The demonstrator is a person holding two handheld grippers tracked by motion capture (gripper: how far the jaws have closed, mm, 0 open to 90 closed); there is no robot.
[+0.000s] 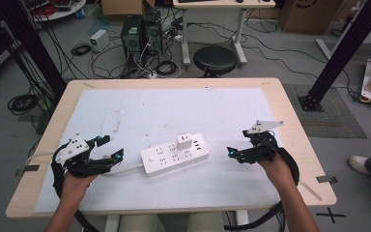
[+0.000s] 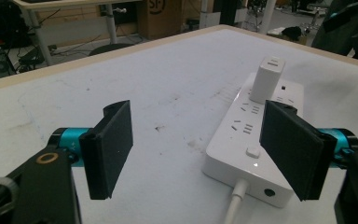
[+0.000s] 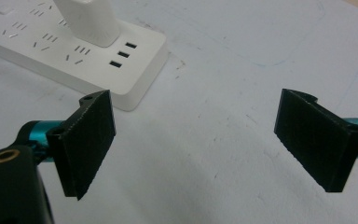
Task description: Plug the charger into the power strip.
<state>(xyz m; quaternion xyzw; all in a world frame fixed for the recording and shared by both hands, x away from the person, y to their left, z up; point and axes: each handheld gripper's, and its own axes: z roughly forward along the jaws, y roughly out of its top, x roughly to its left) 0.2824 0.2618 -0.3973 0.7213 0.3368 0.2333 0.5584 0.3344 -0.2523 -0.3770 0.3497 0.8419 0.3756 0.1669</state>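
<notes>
Power strip (image 1: pixel 175 153) with charger (image 1: pixel 184 141), white mat (image 1: pixel 140 108), wooden table (image 1: pixel 290 121), cluttered lab floor (image 1: pixel 270 63)

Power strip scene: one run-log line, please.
left claw open, beside strip | right claw open, apart | charger plugged in

In the right gripper view, the white rectangular plastic power strip (image 3: pixel 98 56) runs off the top and left edges, and the white boxy charger plug (image 3: pixel 91 21) seated in it is cut off at the top. In the left gripper view, the strip's white cord (image 2: pixel 235 200) leaves the bottom edge.
</notes>
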